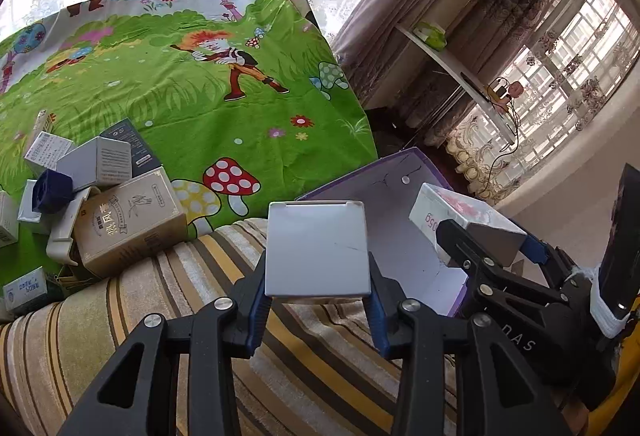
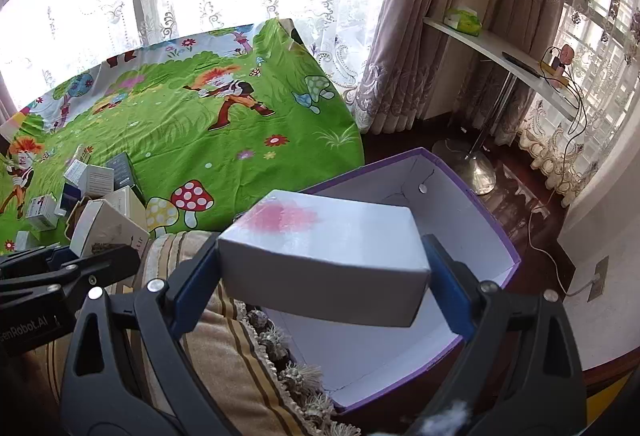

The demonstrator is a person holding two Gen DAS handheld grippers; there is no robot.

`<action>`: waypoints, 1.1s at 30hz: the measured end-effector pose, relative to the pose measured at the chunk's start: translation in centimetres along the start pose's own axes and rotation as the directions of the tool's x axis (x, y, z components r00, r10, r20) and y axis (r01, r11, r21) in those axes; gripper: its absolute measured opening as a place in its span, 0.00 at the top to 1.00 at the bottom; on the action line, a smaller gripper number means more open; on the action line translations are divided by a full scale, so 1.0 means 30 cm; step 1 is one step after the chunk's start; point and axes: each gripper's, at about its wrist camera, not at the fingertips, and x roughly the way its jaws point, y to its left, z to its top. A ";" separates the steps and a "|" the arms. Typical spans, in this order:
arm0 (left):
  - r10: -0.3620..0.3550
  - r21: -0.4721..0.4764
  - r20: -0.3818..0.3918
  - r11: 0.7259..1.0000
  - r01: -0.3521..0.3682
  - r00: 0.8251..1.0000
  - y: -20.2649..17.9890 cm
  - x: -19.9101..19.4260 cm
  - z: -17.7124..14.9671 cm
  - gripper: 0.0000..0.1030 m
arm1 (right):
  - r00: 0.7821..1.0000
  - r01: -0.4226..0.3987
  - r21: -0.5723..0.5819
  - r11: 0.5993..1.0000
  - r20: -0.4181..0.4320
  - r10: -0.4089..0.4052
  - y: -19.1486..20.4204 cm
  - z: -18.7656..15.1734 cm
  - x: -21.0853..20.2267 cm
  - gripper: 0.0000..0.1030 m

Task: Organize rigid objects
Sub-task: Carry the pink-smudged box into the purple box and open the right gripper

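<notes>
My left gripper (image 1: 318,296) is shut on a small plain grey box (image 1: 318,248) held above the striped cushion, just left of the purple bin (image 1: 400,196). My right gripper (image 2: 324,276) is shut on a white box with a pink print (image 2: 324,244) and holds it over the open purple bin (image 2: 472,204), whose white inside holds nothing I can see. The right gripper and its white box also show in the left wrist view (image 1: 464,224). A pile of several small boxes (image 1: 100,188) lies on the green cartoon cloth; it also shows in the right wrist view (image 2: 96,204).
A striped yellow-brown cushion (image 1: 200,316) lies between the cloth and the bin, with a fringed edge (image 2: 280,348). A white shelf (image 2: 500,52) with cables stands at the right by curtained windows. Dark floor and a lamp base (image 2: 472,164) lie beyond the bin.
</notes>
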 end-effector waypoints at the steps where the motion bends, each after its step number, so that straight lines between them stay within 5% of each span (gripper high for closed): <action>1: -0.004 0.010 -0.004 1.000 0.004 1.000 -0.013 0.009 0.003 0.59 | 1.000 0.006 0.011 1.000 -0.002 -0.006 -0.012 0.000 0.003 0.07; 5: -0.027 0.041 -0.011 0.999 0.027 1.000 -0.059 0.039 0.012 0.58 | 0.999 0.034 0.039 0.999 -0.004 -0.034 -0.048 -0.005 0.009 0.07; 10: -0.051 0.071 -0.011 0.996 0.051 0.999 -0.090 0.049 0.011 0.36 | 0.999 0.046 0.050 0.998 -0.017 -0.045 -0.060 -0.010 0.021 0.07; 13: -0.060 0.054 0.000 0.997 0.060 0.998 -0.077 0.038 0.013 0.33 | 0.999 0.043 0.052 0.998 -0.020 -0.042 -0.062 -0.011 0.022 0.06; 33: -0.013 0.020 0.100 1.000 0.011 0.995 0.017 -0.082 0.003 0.33 | 0.998 0.052 -0.012 0.999 0.029 -0.052 -0.014 -0.007 -0.014 0.03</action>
